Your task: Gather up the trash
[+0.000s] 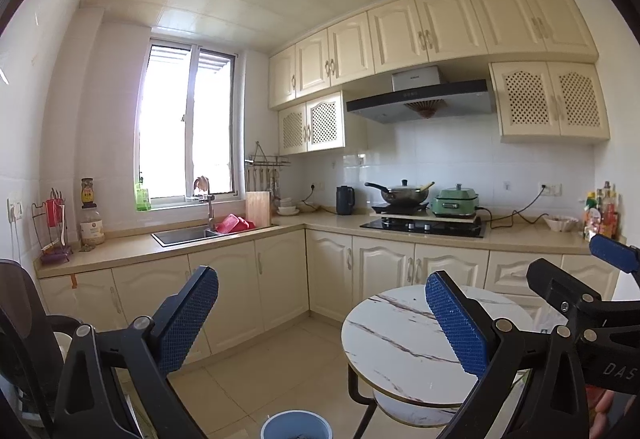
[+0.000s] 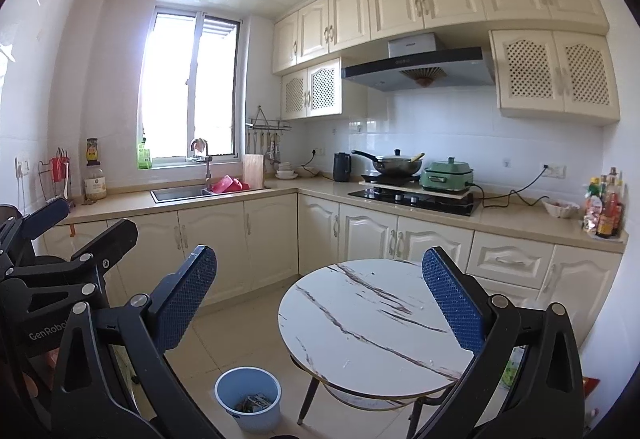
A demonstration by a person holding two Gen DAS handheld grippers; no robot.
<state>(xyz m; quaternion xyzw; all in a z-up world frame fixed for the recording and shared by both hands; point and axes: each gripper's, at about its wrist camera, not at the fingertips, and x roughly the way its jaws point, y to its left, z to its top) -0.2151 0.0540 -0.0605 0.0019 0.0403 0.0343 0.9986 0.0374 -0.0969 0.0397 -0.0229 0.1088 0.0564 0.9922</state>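
A light blue trash bin (image 2: 248,401) stands on the floor left of a round marble-top table (image 2: 372,323), with some trash (image 2: 253,404) inside. The bin's rim also shows in the left wrist view (image 1: 296,424) at the bottom edge. My left gripper (image 1: 322,323) is open and empty, held above the floor and the table (image 1: 400,343). My right gripper (image 2: 320,303) is open and empty, above the table's left side. The right gripper shows at the right edge of the left wrist view (image 1: 576,279); the left gripper shows at the left in the right wrist view (image 2: 60,235).
An L-shaped kitchen counter (image 2: 280,191) runs along the back with a sink (image 2: 180,193), a stove (image 2: 416,199) with a wok and a green pot, and sauce bottles (image 2: 606,203) at the right. Cabinets stand below. Tiled floor (image 2: 240,327) lies between.
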